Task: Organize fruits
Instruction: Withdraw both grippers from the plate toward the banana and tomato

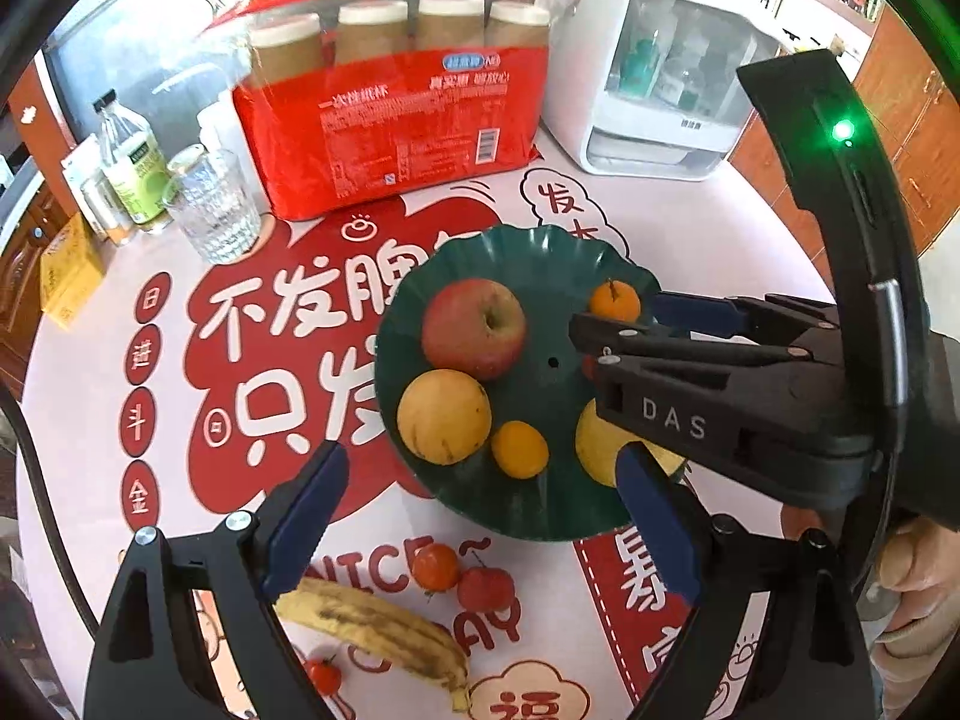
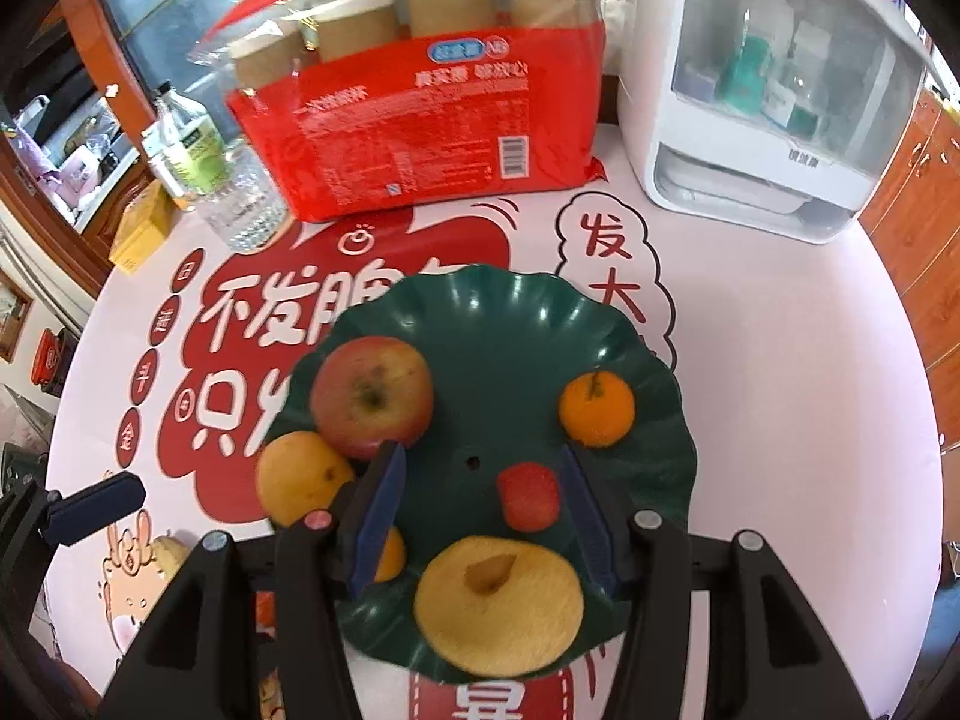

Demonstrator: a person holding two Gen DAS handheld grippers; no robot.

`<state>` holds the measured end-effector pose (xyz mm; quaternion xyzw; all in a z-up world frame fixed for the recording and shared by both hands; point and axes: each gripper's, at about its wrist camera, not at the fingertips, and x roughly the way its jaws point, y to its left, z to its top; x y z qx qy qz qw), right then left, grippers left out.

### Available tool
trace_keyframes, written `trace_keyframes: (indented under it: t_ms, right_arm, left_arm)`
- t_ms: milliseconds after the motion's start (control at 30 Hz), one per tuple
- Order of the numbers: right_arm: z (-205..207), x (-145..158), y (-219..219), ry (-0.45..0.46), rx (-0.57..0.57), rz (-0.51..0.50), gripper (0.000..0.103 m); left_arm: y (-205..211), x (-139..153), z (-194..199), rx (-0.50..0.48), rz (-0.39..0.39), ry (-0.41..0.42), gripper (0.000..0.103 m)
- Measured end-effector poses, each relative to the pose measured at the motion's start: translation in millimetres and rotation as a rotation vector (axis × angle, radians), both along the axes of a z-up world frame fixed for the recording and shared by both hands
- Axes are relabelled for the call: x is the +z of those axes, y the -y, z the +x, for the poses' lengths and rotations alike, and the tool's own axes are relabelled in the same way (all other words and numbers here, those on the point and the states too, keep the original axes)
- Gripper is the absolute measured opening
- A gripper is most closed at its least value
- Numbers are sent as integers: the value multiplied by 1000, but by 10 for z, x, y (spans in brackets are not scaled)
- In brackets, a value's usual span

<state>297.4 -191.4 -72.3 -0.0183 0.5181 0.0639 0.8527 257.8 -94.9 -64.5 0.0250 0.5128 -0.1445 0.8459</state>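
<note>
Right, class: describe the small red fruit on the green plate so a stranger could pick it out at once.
Find the dark green scalloped plastic plate on the printed tablecloth. Near its middle, just beyond the big yellow pear, lies the small round red fruit. It is the plate's only small red piece; the red apple is far bigger.

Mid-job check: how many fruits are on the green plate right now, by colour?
Red: 2, big apple, small red fruit
Yellow: 2, left yellow fruit, front yellow fruit
Orange: 2, far mandarin, near mandarin
Total: 6
</note>
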Motion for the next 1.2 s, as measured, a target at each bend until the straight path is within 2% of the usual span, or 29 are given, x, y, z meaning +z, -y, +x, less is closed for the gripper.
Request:
trace_keyframes:
  t_ms: [400, 667, 1033, 1200]
  right_arm:
    - [-531, 463, -113, 68, 41, 20, 54]
    - [-943, 701, -162, 101, 56, 49, 54]
    - [-1610, 1020, -307, 189, 96, 41, 54]
    - [-1858, 1093, -336, 210, 110, 45, 57]
  left_arm:
    - [-116, 484, -530, 15, 12, 78, 91]
    - [-272, 653, -922, 43, 24, 100, 91]
    - [-694, 868, -1549, 140, 14, 129, 91]
    - [-875, 997, -1800, 182, 10, 164, 91]
